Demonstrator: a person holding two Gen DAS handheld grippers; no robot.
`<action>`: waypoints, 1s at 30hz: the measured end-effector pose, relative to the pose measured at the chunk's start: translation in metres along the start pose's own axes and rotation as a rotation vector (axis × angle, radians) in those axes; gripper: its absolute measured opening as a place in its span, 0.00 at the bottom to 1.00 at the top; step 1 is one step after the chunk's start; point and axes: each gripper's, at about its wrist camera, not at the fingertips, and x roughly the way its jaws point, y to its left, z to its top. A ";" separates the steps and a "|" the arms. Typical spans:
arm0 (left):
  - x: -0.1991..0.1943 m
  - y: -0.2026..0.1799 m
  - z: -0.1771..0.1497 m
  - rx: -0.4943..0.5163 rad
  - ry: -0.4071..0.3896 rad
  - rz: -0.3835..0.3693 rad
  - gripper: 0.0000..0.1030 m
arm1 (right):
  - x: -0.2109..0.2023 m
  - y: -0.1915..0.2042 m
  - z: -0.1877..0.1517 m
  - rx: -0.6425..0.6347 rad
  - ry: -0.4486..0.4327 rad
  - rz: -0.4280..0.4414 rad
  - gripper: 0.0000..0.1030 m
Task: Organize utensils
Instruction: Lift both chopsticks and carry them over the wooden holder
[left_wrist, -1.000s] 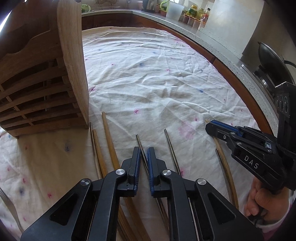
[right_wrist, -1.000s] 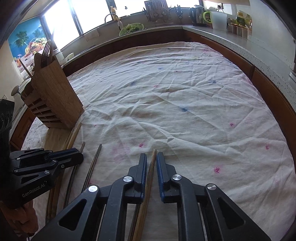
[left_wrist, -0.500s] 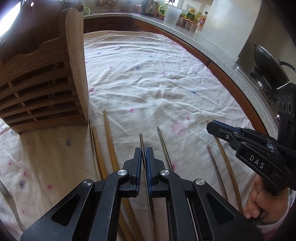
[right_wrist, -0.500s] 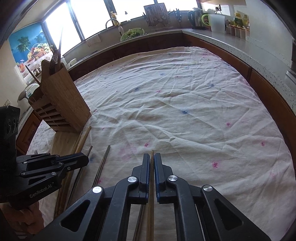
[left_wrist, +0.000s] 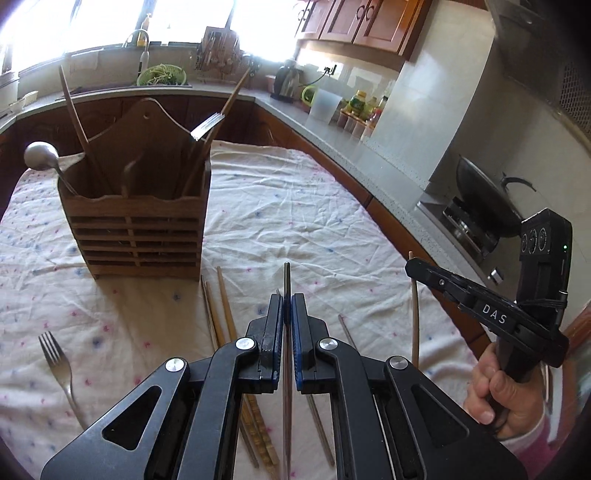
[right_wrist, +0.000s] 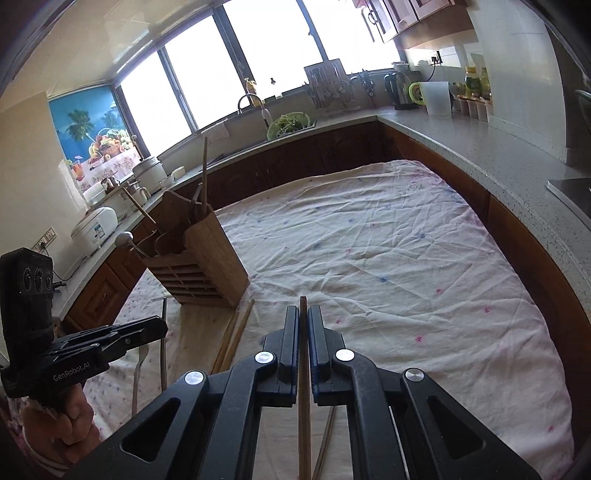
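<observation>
Left gripper (left_wrist: 287, 295): pinching a dark metal chopstick (left_wrist: 286, 275), tip forward for slotting
Right gripper (right_wrist: 303, 314): pinching a wooden chopstick (right_wrist: 303, 306) likewise
Holder (left_wrist: 147, 206): eleven o'clock, upright, awaiting both
Loose chopsticks (left_wrist: 221, 306): on the cloth (left_wrist: 314, 221), near six o'clock

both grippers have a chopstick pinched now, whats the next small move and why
Probably carry both toward the wooden utensil holder and tip them upright over its open top. The left gripper is shut on a dark chopstick, the right gripper on a wooden chopstick, both clear of the cloth. The holder already holds upright utensils, while other chopsticks and a fork lie loose.
</observation>
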 end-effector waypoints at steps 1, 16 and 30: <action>-0.009 0.000 0.000 -0.002 -0.019 -0.004 0.04 | -0.006 0.004 0.002 -0.003 -0.014 0.006 0.05; -0.084 0.016 -0.011 -0.037 -0.174 -0.001 0.04 | -0.054 0.046 0.016 -0.058 -0.144 0.065 0.05; -0.101 0.029 -0.009 -0.054 -0.220 0.012 0.04 | -0.052 0.055 0.020 -0.068 -0.156 0.074 0.05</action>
